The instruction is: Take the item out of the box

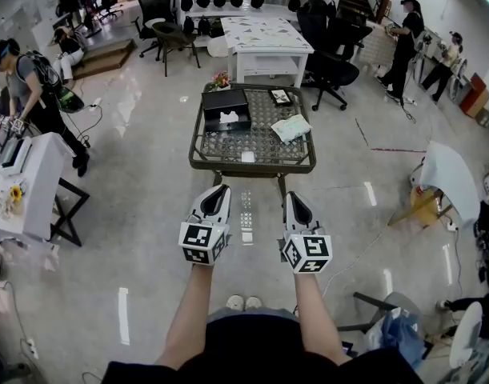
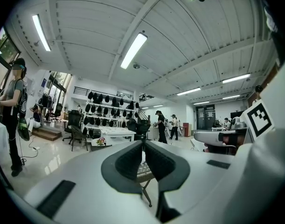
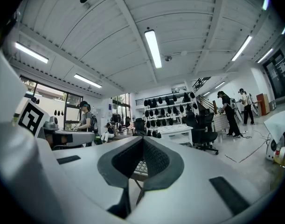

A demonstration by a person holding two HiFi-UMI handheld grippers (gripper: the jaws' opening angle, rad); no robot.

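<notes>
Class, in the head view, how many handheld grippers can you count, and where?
2. The left gripper sits lower centre-left, the right gripper beside it at centre-right, both short of the low table. None seems hidden.

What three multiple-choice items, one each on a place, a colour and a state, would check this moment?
1. Where on the low table does the box stand?
A. far left part
B. near right corner
C. hanging off the near edge
2. What colour is the box?
A. red
B. black
C. yellow
3. How do the jaws of the left gripper and right gripper stand?
A. both wide apart
B. closed on the box
C. both together, nothing between
Answers: 1 A, the head view shows it at the table's far left; 2 B, its sides are black; 3 C, each gripper view shows its jaws meeting with nothing between them.
</notes>
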